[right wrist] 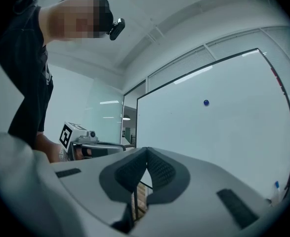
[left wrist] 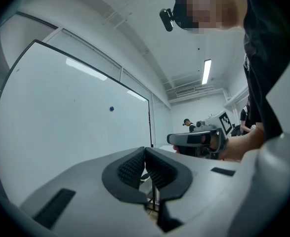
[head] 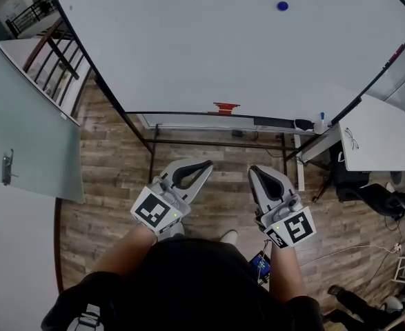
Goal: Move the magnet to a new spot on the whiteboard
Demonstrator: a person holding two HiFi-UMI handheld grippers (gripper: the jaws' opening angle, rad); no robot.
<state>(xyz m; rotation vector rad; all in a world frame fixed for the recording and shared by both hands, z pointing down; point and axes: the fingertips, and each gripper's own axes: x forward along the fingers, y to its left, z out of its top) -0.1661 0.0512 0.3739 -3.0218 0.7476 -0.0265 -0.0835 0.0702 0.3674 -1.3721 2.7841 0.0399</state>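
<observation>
The whiteboard (head: 223, 40) fills the upper half of the head view, a large pale sheet on a dark-framed stand, bare apart from one dot. A ledge runs along its lower edge at the middle of the frame.

Below it, in the lower middle of the head view, the left gripper (head: 203, 165) and the right gripper (head: 257, 172) sit side by side, well apart from the board. Each gripper's own view shows its ribbed pads pressed together with nothing between them: the left gripper (left wrist: 145, 153) is closed and empty, and so is the right gripper (right wrist: 146, 154).

The magnet (head: 282, 6) is a small blue round button in the upper right of the head view, flat on the board and far from both grippers. It shows upper right of centre in the right gripper view (right wrist: 206, 102) and left of centre in the left one (left wrist: 111, 108).

It is probably light, hard and smooth-sided, and clings to the board by its own pull. It offers little to hold, so the pads should pinch opposite sides of its rim. A tilt or slide should free it more easily than a straight pull, and a loose pinch could let it slip.
</observation>
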